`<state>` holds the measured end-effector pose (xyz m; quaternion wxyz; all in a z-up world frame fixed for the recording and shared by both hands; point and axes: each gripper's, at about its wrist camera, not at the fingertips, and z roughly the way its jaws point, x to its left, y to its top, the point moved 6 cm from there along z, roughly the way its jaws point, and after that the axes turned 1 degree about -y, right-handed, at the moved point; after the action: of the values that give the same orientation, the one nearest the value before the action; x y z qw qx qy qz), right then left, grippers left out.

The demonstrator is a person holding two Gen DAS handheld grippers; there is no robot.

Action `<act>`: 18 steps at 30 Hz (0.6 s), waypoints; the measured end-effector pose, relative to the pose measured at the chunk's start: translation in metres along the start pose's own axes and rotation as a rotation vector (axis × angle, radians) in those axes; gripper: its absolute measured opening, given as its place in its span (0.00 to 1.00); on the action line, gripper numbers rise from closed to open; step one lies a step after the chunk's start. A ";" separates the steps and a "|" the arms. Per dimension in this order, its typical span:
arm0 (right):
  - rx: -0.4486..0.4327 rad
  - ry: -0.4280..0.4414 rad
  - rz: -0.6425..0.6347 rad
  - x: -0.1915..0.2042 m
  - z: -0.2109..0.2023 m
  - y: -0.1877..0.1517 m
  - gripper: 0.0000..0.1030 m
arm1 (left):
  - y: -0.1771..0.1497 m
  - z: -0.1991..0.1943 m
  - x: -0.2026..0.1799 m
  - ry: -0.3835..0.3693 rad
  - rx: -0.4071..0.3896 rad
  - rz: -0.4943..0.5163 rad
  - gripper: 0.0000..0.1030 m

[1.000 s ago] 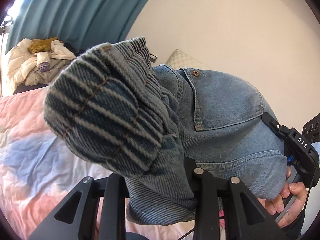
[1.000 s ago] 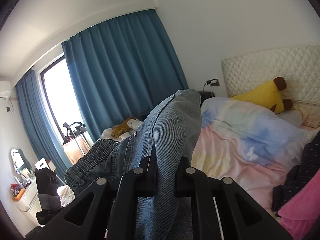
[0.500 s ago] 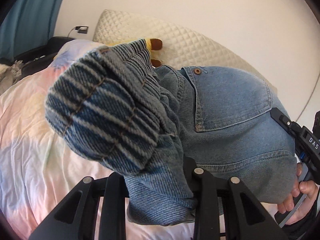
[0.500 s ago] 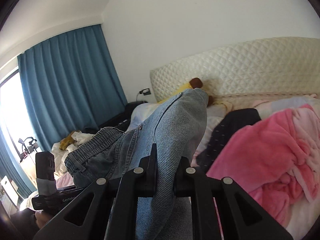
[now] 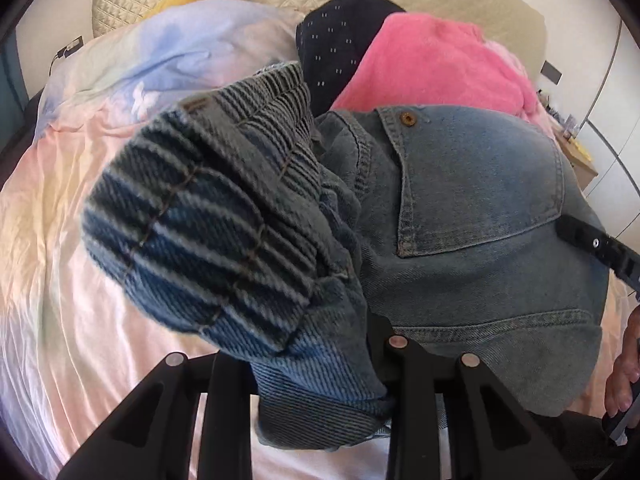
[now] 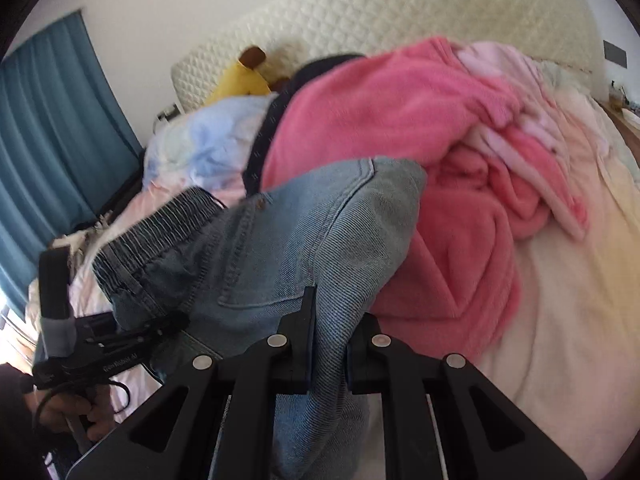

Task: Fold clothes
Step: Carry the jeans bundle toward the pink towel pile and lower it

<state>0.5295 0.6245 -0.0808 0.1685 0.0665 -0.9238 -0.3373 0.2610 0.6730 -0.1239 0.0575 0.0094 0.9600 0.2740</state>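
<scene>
Two claws hold a pair of denim jeans [image 5: 472,208] above a bed [image 5: 72,280]. The left claw [image 5: 304,364] clamps the bunched elastic waistband [image 5: 208,232]; the right claw [image 6: 328,344] pinches a fold of denim beside the back pocket [image 6: 272,256]. Beyond both claws lie a pink fleece garment [image 6: 400,128] and a dark dotted garment [image 5: 336,40].

yellow plush toy [image 6: 240,80] against quilted headboard [image 6: 400,12] — blue curtain [image 6: 52,120] left.
</scene>
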 end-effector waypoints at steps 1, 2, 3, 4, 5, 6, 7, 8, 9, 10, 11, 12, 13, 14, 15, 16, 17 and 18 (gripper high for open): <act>0.039 -0.028 0.003 -0.006 0.009 -0.011 0.10 | -0.001 0.006 0.002 0.000 0.019 -0.007 0.28; 0.073 -0.042 0.017 -0.013 0.019 -0.018 0.11 | -0.002 0.011 0.003 0.004 0.032 -0.007 0.29; 0.095 -0.044 0.039 -0.018 0.027 -0.024 0.12 | -0.003 0.014 0.002 0.015 0.035 0.004 0.29; 0.108 -0.048 0.052 -0.023 0.034 -0.029 0.14 | -0.003 0.016 0.000 0.029 0.034 0.018 0.30; 0.112 -0.057 0.051 -0.026 0.039 -0.033 0.15 | -0.004 0.018 -0.001 0.042 0.033 0.033 0.30; 0.110 -0.068 0.048 -0.027 0.042 -0.035 0.15 | -0.004 0.019 -0.003 0.054 0.033 0.043 0.30; 0.107 -0.078 0.045 -0.028 0.045 -0.036 0.15 | -0.004 0.019 -0.005 0.061 0.035 0.049 0.31; 0.106 -0.087 0.043 -0.029 0.047 -0.037 0.15 | -0.003 0.019 -0.007 0.062 0.041 0.048 0.31; 0.110 -0.091 0.048 -0.030 0.045 -0.036 0.15 | -0.002 0.018 -0.008 0.058 0.049 0.040 0.32; 0.114 -0.095 0.052 -0.031 0.044 -0.035 0.16 | -0.002 0.016 -0.009 0.052 0.058 0.030 0.33; 0.117 -0.098 0.056 -0.031 0.042 -0.035 0.16 | -0.001 0.014 -0.009 0.047 0.063 0.021 0.33; 0.119 -0.099 0.058 -0.031 0.040 -0.034 0.19 | -0.001 0.012 -0.009 0.042 0.067 0.012 0.34; 0.119 -0.101 0.064 -0.032 0.038 -0.033 0.21 | -0.002 0.011 -0.010 0.041 0.072 0.003 0.36; 0.117 -0.102 0.079 -0.033 0.037 -0.033 0.23 | -0.003 0.010 -0.010 0.041 0.080 -0.008 0.36; 0.117 -0.105 0.096 -0.035 0.036 -0.033 0.31 | -0.005 0.009 -0.010 0.040 0.091 -0.020 0.38; 0.114 -0.110 0.110 -0.036 0.035 -0.033 0.42 | -0.006 0.008 -0.010 0.046 0.098 -0.024 0.44; 0.103 -0.115 0.118 -0.037 0.031 -0.033 0.47 | -0.008 0.006 -0.011 0.058 0.104 -0.023 0.47; 0.092 -0.121 0.125 -0.037 0.027 -0.034 0.58 | -0.010 0.004 -0.012 0.067 0.101 -0.019 0.51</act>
<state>0.5550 0.6238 -0.1318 0.1300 -0.0043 -0.9492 -0.2865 0.2735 0.6663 -0.1311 0.0272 -0.0058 0.9740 0.2248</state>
